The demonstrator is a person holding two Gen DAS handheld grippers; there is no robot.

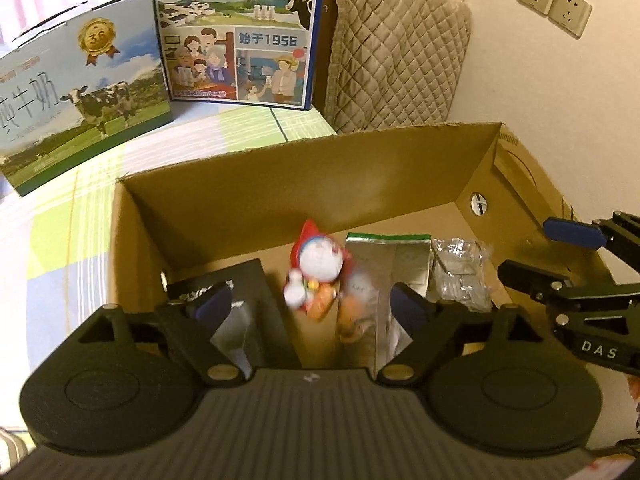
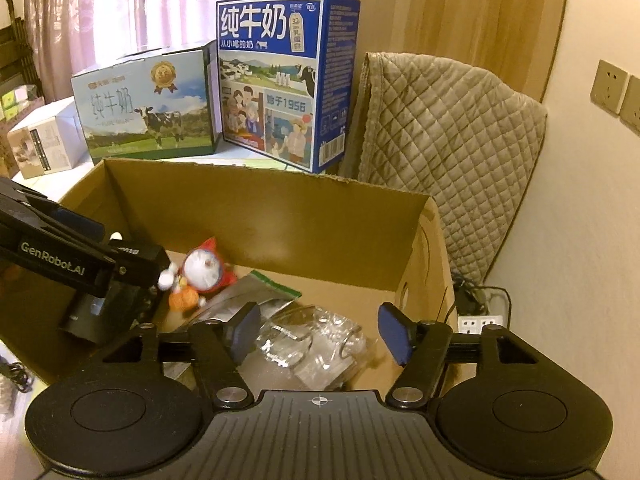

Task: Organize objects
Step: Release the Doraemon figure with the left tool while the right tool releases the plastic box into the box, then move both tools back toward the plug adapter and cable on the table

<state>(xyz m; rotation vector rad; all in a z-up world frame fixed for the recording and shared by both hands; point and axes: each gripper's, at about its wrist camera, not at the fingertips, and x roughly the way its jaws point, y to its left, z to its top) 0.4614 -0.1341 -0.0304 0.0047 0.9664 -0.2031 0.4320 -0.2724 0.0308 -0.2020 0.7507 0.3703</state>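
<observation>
— Where are your grippers?

— Both hang over the cardboard box (image 1: 280, 184). My left gripper (image 1: 308, 308) is spread wide with nothing in it; my right gripper (image 2: 320, 332) is likewise parted and bare.

— And the toy?

— The toy figure (image 1: 316, 268) is inside the box, blurred, perhaps not lying flat. Beside it lie 1 silver pouch (image 1: 384, 264), 1 clear plastic bag (image 2: 316, 344) and a black box (image 1: 248, 300).

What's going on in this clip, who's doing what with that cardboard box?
A person holds two handheld grippers over an open cardboard box. The left gripper and the right gripper are both open and empty. Already inside the box lie a toy figure, a black box, a silver pouch and a clear plastic bag. Two milk cartons stand behind the box.
</observation>
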